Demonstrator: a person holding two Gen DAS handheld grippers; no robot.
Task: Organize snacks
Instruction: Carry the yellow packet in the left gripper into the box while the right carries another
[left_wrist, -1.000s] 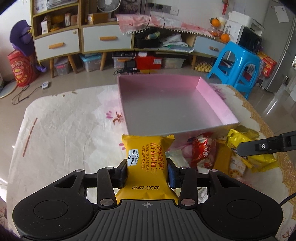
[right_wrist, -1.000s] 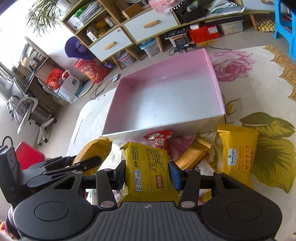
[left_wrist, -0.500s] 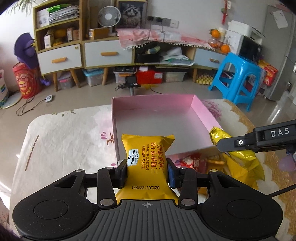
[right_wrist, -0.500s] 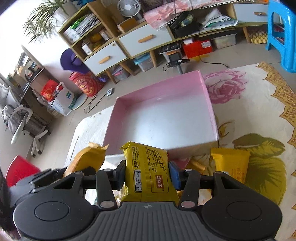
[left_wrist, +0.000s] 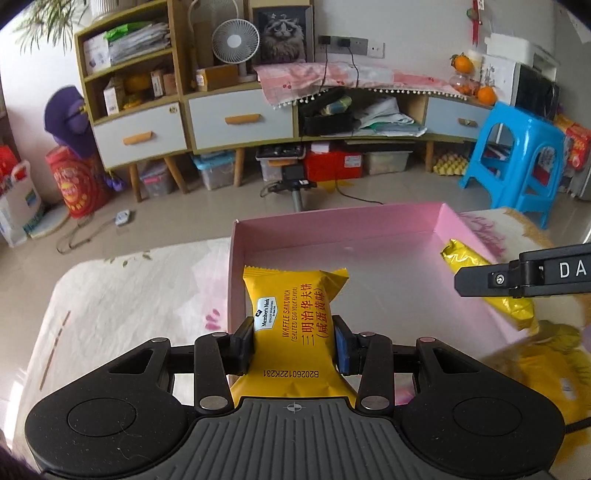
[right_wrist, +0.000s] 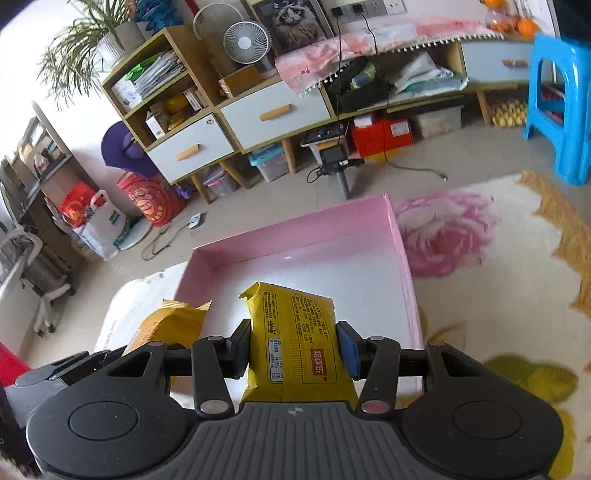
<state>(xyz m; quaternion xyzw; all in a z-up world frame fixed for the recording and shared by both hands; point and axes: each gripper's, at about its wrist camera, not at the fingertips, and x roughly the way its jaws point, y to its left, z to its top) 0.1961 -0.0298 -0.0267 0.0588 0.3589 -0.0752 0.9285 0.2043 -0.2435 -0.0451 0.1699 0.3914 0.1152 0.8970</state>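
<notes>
My left gripper (left_wrist: 294, 341) is shut on a yellow waffle sandwich packet (left_wrist: 291, 306), held above the near left corner of the shallow pink box (left_wrist: 332, 225). My right gripper (right_wrist: 294, 343) is shut on a yellow snack packet (right_wrist: 295, 332), held above the near edge of the same pink box (right_wrist: 295, 229). In the left wrist view the right gripper's finger (left_wrist: 517, 277) and its packet (left_wrist: 491, 288) hang over the box's right side. In the right wrist view the left gripper's packet (right_wrist: 170, 325) shows at the left. The box's floor looks bare.
The box sits on a table with a floral cloth (left_wrist: 122, 295). More yellow snack packets (left_wrist: 554, 365) lie blurred at the near right. Beyond the table are a cabinet with drawers (left_wrist: 236, 118) and a blue stool (left_wrist: 524, 162).
Both grippers have risen and moved forward with their packets, from over the loose snacks in front of the box to above its near edge. Both stay shut.
</notes>
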